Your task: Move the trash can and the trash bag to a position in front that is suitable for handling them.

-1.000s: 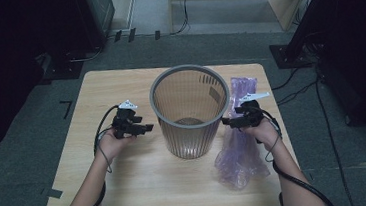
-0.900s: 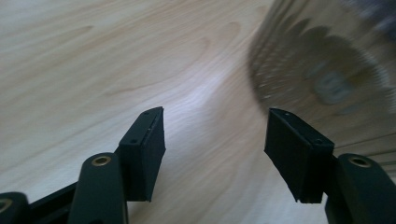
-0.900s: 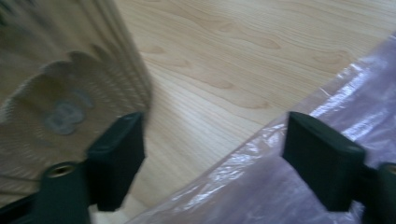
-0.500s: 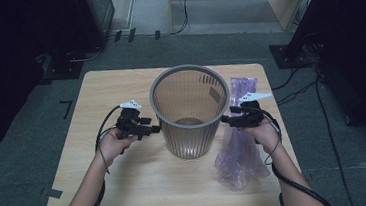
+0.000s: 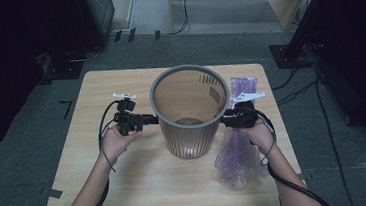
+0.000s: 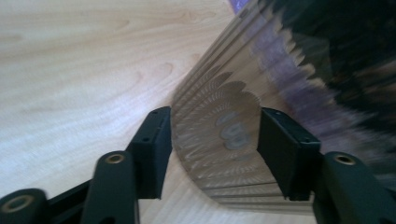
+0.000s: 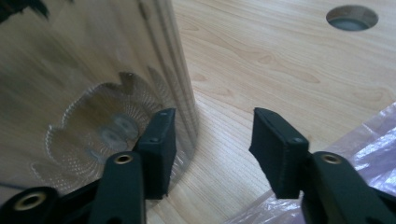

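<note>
The wastebasket (image 5: 190,113) stood upright at the middle of the wooden table (image 5: 128,188) — a round, tapered bin of thin translucent ribbed plastic. The left gripper (image 5: 151,119) and right gripper (image 5: 224,120) flanked it, jaws spread wide and empty, pressed close to its wall. The step looked like bracing the bin; next, I judged, came lifting the crinkled purple bag (image 5: 236,156) — lying just right of it — and opening it over the rim.

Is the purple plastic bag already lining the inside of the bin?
No, the purple bag lies flat on the table beside the bin, under the person's right hand.
</note>
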